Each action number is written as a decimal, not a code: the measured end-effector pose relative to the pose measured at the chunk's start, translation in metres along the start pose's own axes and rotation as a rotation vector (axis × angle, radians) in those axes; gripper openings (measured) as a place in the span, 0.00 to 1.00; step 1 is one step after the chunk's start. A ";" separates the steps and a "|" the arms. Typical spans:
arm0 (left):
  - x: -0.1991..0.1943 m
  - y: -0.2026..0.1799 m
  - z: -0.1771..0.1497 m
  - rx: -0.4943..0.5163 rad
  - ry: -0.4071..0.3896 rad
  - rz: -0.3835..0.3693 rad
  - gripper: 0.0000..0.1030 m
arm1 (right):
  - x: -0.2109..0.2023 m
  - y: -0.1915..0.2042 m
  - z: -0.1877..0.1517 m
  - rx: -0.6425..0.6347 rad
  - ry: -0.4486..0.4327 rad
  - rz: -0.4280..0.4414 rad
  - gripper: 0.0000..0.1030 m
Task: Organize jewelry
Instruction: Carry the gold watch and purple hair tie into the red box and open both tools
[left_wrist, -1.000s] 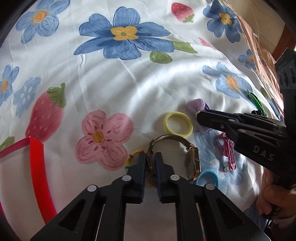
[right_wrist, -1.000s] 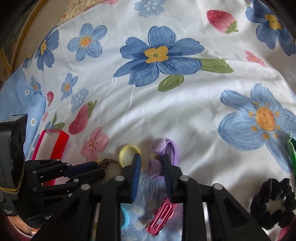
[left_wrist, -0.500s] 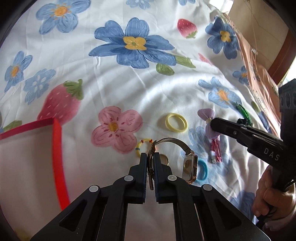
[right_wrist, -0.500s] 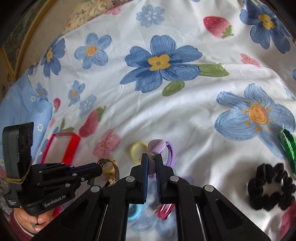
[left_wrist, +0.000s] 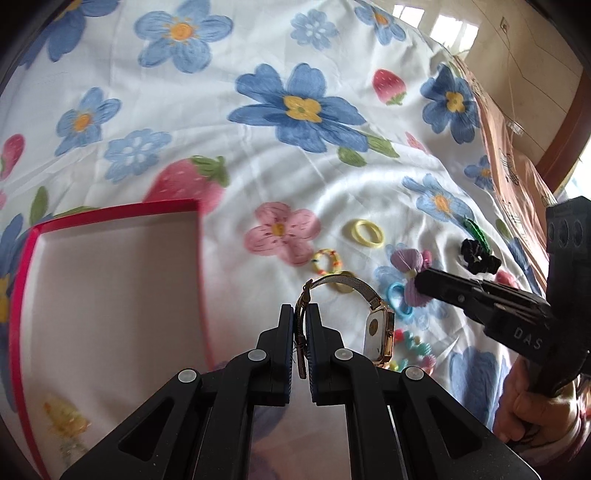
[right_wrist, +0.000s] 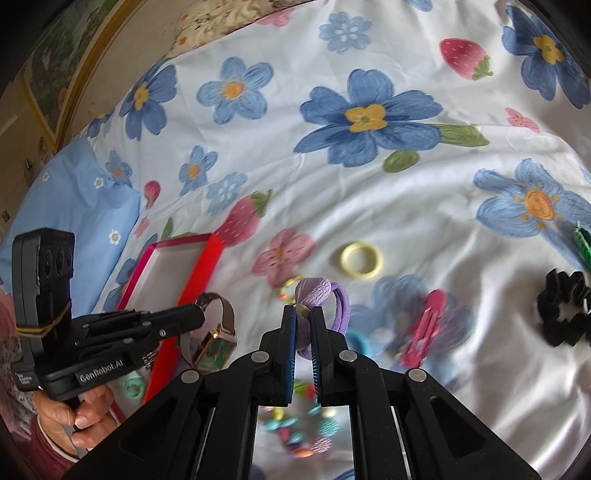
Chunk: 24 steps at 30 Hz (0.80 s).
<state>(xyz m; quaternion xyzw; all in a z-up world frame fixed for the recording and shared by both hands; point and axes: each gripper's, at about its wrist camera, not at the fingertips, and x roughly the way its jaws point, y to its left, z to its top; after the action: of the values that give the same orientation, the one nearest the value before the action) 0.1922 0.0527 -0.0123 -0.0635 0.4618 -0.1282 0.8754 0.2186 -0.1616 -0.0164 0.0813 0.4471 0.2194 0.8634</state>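
Holding a watch (left_wrist: 376, 325) by its mesh strap, the left gripper (left_wrist: 301, 332) has its two fingers pressed together on the band, and the watch hangs up off the bed with its square gold face tipped to the side. The red box (left_wrist: 110, 221) with the white inside sits just to the left of it on the flowered sheet (left_wrist: 258, 177), and the box has nothing in it that I can see. The right gripper (right_wrist: 303, 332) pinches a purple hair tie (right_wrist: 317, 299) with a soft purple bow, and the loop of the tie sticks out to the right of the fingers, lifted clear of the sheet. A hand (right_wrist: 85, 413) holds the left gripper's handle low down at the left of the right view, and another hand (left_wrist: 532, 410) holds the right gripper's handle at the far right of the left view. Still lying on the sheet are a yellow ring (left_wrist: 365, 232), a small ring with many colours (left_wrist: 327, 260), a blue hair loop (left_wrist: 399, 299), a pink hair clip (right_wrist: 424, 325), a black scrunchie (right_wrist: 565, 306) and a green clip (right_wrist: 583, 243) near the right edge. Some little bright beads (right_wrist: 295, 432) lie close below the right gripper, but they are too blurry to tell what they are.
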 end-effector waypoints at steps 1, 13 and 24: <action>-0.005 0.004 -0.002 -0.006 -0.005 0.006 0.05 | 0.001 0.005 -0.001 -0.006 0.003 0.006 0.07; -0.051 0.056 -0.021 -0.096 -0.052 0.065 0.05 | 0.016 0.062 -0.008 -0.084 0.036 0.070 0.07; -0.075 0.104 -0.034 -0.180 -0.072 0.145 0.05 | 0.043 0.119 -0.013 -0.162 0.074 0.133 0.07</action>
<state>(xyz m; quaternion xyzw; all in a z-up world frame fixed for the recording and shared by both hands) 0.1408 0.1742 0.0034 -0.1129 0.4430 -0.0201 0.8892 0.1940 -0.0370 -0.0157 0.0328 0.4530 0.3145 0.8336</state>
